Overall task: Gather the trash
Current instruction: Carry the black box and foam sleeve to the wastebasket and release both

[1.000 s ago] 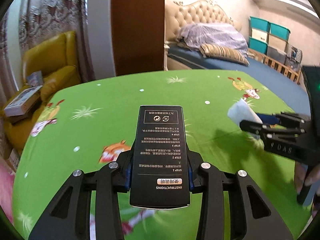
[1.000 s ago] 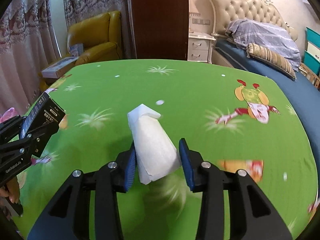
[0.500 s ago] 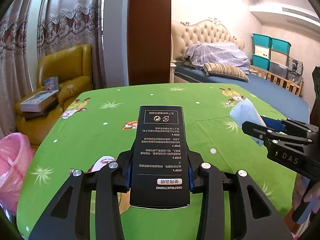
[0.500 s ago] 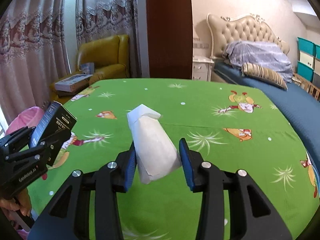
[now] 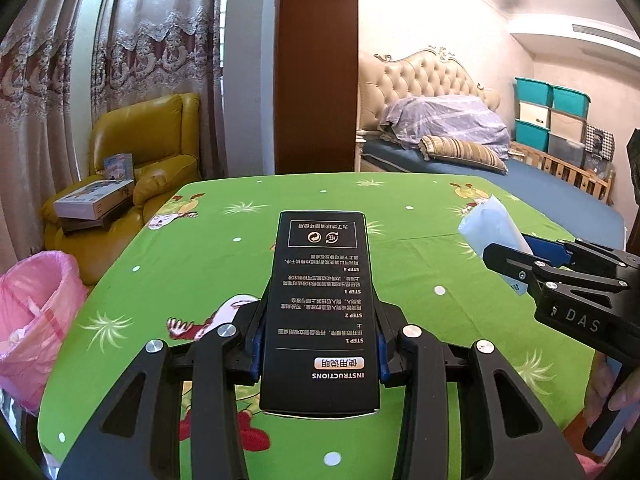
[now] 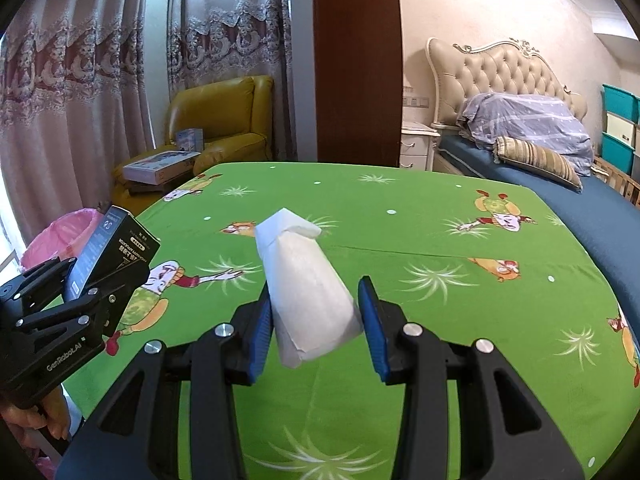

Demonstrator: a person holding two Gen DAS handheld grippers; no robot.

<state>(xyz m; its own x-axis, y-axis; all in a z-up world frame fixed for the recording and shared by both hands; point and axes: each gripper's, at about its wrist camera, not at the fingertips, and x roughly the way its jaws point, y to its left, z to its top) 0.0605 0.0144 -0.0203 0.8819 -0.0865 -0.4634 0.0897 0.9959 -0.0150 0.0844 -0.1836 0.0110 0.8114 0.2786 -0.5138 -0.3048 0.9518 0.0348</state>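
My left gripper (image 5: pixel 319 350) is shut on a flat black box (image 5: pixel 320 304) printed with white instructions, held above the green cartoon tablecloth (image 5: pixel 420 292). My right gripper (image 6: pixel 316 322) is shut on a crumpled white paper wad (image 6: pixel 308 280) that sticks up and forward between its blue pads. In the left wrist view the right gripper (image 5: pixel 532 258) with the paper (image 5: pixel 490 226) is at the right. The right wrist view shows the left gripper (image 6: pixel 76 284) and its box (image 6: pixel 116 248) at the left. A bin with a pink bag (image 5: pixel 36 308) stands on the floor left of the table.
Behind the pink bin (image 6: pixel 68 228) a yellow armchair (image 5: pixel 156 148) carries flat boxes. Curtains hang along the left wall, and a brown door panel stands beyond the table. A bed (image 5: pixel 540 184) with a blue sheet and pillows borders the table's far right side.
Both grippers have drawn back from over the table, so more of the room shows and the pink bin has come into view at the left. Both grips are unchanged.
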